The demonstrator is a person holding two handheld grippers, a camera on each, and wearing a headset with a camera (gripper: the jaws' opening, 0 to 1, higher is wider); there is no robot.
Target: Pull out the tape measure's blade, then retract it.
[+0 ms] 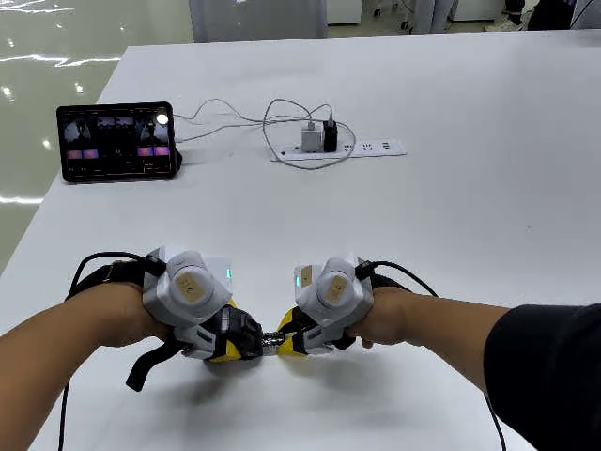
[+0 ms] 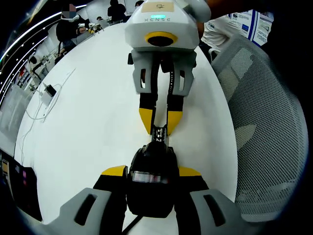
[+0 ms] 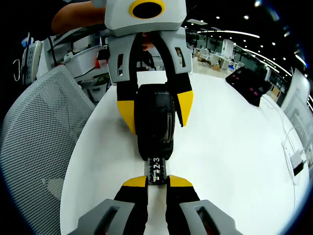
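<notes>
The black tape measure case (image 1: pixel 237 334) (image 2: pixel 151 181) (image 3: pixel 154 120) sits between the yellow-tipped jaws of my left gripper (image 1: pixel 231 338) (image 2: pixel 150 172), which is shut on it just above the white table. A short stretch of blade (image 1: pixel 270 340) (image 2: pixel 159 133) (image 3: pixel 156 170) with printed numbers sticks out of the case. My right gripper (image 1: pixel 287 340) (image 3: pixel 157 182) is shut on the blade's end, a few centimetres from the case. In each gripper view the other gripper faces the camera head-on.
A tablet (image 1: pixel 117 141) lies at the table's far left, and a power strip (image 1: pixel 343 148) with chargers and white cables lies beyond the grippers. A mesh chair (image 2: pixel 264 127) (image 3: pixel 39 147) stands beside the table edge. People sit in the background (image 2: pixel 73 24).
</notes>
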